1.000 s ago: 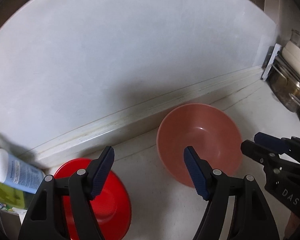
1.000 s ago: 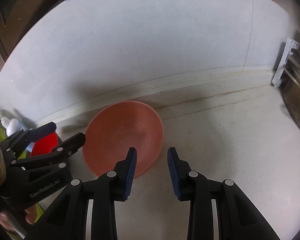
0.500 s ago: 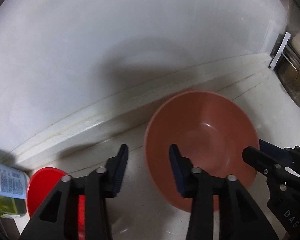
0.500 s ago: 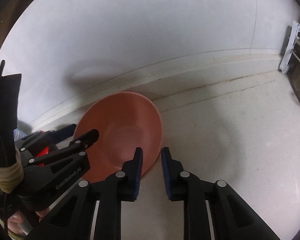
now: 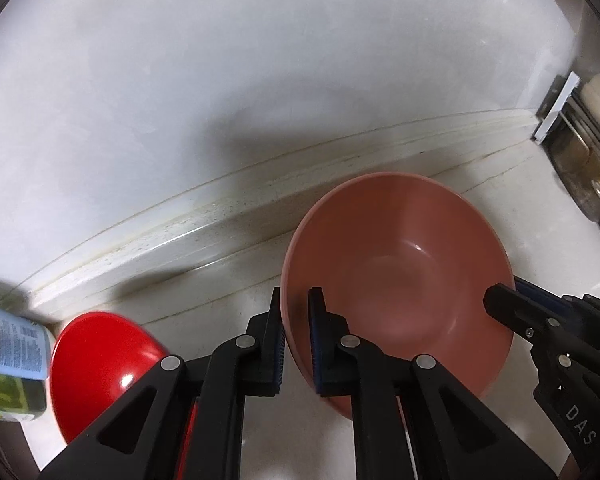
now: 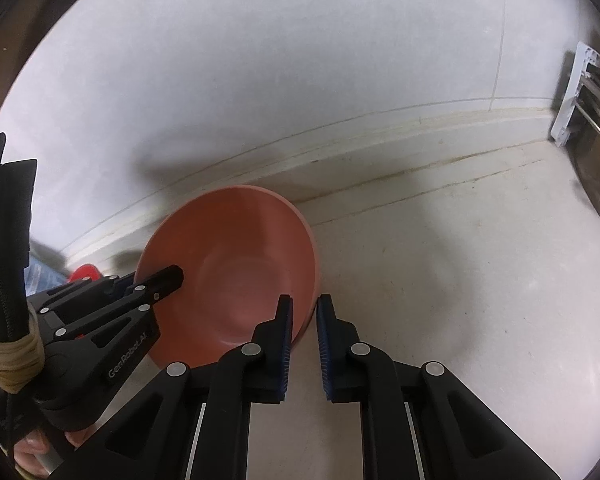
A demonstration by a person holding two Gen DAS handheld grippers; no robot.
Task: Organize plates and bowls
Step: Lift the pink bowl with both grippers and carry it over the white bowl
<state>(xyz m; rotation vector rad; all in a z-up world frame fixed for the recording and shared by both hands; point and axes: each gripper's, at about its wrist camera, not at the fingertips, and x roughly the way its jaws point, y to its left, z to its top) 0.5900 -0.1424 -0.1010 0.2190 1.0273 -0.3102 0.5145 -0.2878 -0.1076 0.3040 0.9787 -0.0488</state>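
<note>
Together, two grippers, left gripper (image 5: 296,340) and right gripper (image 6: 303,344), pinch one pink bowl (image 5: 404,280).

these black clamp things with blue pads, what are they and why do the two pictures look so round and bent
They are hand-held grippers, one in each of a person's hands, each carrying a wide-angle camera that bends the view. One picture looks along the left gripper, the other along the right gripper. On the pale counter sits a pink bowl. Each gripper has closed its two fingers over the bowl's rim, on opposite sides. A red bowl and a bottle sit at the left.
</note>
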